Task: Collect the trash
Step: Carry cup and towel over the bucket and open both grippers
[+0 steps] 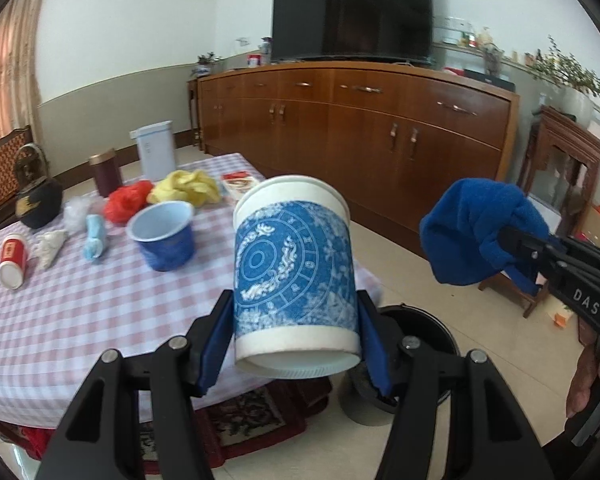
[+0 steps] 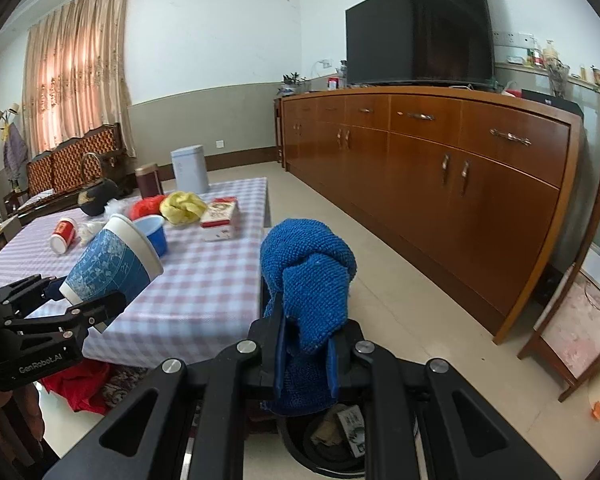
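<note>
My left gripper (image 1: 296, 316) is shut on a blue-and-white paper cup (image 1: 294, 272), held in the air past the table's corner. It also shows in the right wrist view (image 2: 112, 264). My right gripper (image 2: 305, 356) is shut on a bunched blue cloth (image 2: 308, 276), held over a black trash bin (image 2: 332, 444) that has scraps inside. The cloth also shows in the left wrist view (image 1: 476, 232), and the bin (image 1: 416, 360) sits on the floor below the cup.
The checked table (image 1: 80, 312) holds a blue bowl (image 1: 164, 236), red bag (image 1: 128, 200), yellow bag (image 1: 188, 188), a lying red-and-white can (image 1: 14, 260), tissue scraps (image 1: 52, 246), a black kettle (image 1: 40, 200) and a box (image 2: 220, 216). A wooden sideboard (image 1: 380, 128) stands behind.
</note>
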Tool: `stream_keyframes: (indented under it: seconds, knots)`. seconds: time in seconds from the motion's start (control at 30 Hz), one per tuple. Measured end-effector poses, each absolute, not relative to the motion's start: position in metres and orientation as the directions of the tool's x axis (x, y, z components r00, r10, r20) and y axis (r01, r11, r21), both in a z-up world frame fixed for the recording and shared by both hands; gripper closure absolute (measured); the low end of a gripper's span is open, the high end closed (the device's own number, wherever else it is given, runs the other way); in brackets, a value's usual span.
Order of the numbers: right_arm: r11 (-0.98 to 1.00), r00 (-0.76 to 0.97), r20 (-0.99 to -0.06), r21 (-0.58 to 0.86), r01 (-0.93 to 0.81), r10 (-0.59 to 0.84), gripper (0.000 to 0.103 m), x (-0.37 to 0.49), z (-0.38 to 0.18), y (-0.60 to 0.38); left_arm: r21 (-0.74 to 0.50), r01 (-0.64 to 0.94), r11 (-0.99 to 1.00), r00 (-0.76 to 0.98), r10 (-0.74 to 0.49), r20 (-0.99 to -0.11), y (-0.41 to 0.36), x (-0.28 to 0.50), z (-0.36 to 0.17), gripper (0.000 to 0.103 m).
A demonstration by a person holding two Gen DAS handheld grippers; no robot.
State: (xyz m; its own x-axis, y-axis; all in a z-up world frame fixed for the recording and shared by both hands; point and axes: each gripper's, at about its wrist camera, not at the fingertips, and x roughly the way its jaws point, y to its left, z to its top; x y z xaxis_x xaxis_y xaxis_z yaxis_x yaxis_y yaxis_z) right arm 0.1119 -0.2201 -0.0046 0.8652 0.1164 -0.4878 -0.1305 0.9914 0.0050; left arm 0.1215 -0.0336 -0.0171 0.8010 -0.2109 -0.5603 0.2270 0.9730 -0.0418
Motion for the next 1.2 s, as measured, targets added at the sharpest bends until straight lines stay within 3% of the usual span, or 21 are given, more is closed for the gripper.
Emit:
stream_keyframes:
  seconds: [0.5,0.93,1.2]
  knots:
    - [0.998,0.828,-0.559,-0.003,-0.061,0.049,0.086,0.097,-0.045,-0.28,-0.077,0.357,0.931,0.717,-0.326,-0.616,-0.106,0.12,-0.059,0.043]
    - [0.996,0.735,-0.675,0.009,-0.085,0.069,0.086,0.113,-0.117,-0.313,-0.06,0.422,0.905,0.616,-0.335,-0.713,-0.151,0.138,-0.122,0.043]
    - [0.982,0.626,-0.767,0.021,-0.189,0.137,0.086,0.149,-0.179,-0.314,-0.101,0.43,0.897,0.536,-0.343,-0.771,-0.163,0.162,-0.17,0.041]
